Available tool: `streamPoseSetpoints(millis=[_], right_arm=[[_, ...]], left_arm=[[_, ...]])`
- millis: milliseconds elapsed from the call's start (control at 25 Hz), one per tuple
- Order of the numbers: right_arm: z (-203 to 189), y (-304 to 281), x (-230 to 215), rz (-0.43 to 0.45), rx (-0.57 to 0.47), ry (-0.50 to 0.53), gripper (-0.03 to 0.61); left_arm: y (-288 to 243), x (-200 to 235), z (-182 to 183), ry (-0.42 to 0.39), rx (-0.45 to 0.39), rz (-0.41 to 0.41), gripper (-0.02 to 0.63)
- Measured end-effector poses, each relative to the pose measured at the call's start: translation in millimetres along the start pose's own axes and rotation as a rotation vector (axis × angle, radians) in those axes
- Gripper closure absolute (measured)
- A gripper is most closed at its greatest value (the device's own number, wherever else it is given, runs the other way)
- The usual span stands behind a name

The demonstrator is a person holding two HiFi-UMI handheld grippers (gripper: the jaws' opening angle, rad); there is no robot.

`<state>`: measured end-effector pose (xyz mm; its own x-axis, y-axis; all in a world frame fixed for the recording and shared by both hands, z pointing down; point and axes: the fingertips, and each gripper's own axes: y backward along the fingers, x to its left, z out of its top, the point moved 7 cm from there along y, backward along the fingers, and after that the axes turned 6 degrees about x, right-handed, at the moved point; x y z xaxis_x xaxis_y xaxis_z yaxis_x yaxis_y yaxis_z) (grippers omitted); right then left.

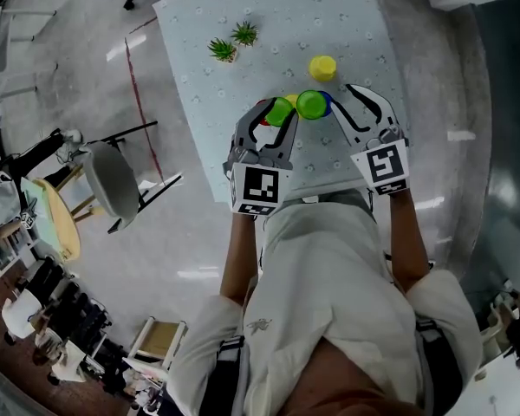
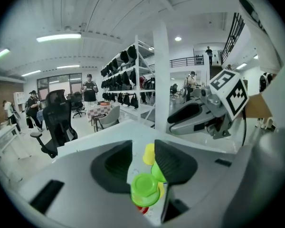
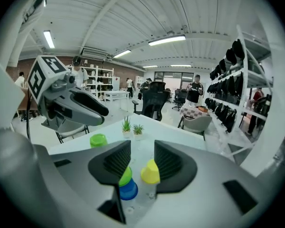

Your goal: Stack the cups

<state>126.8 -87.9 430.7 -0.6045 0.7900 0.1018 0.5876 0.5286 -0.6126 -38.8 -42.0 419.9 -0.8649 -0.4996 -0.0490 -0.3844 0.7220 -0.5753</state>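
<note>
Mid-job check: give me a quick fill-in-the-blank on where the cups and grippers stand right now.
1. The held cup in the shut left gripper is ___.
2. On the table, the top cup of the stack sits on a bottom cup that is ___.
3. The lone cup standing apart is ___.
4. The right gripper is open and holds ___.

Missing words: green; blue; yellow; nothing.

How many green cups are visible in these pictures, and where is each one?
2. One green cup is held in the left gripper; the other sits on a blue cup on the table. Others may be hidden.
</note>
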Motion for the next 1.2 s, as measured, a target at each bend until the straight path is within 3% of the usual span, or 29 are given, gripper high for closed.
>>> streamPoseSetpoints(millis=[400,880,1040,1120,1200], right_arm=[[-40,-68,-34,0.008,0.085,-0.015,0.402],[-75,-120,-40,0.055,0.168,-0.030,0.301],[-80,-131,-40,0.060,0.193,-0.031,0.305],[-82,-135,-41,0.057,0.191,-0.030,0.357],[-84,-136,-41,0.056,0.182,-0.031,0.359]], left_arm=[[-19,3,15,0.007,0.027,0.008,0.466],[-25,4,14,0.011,0.053,0.008,0.468],[-23,4,13,0.013,0.057,0.004,0.468],[-23,5,12,0.011,0.055,0.003,0.468],[-22,6,10,0.013,0.059,0.003,0.468]])
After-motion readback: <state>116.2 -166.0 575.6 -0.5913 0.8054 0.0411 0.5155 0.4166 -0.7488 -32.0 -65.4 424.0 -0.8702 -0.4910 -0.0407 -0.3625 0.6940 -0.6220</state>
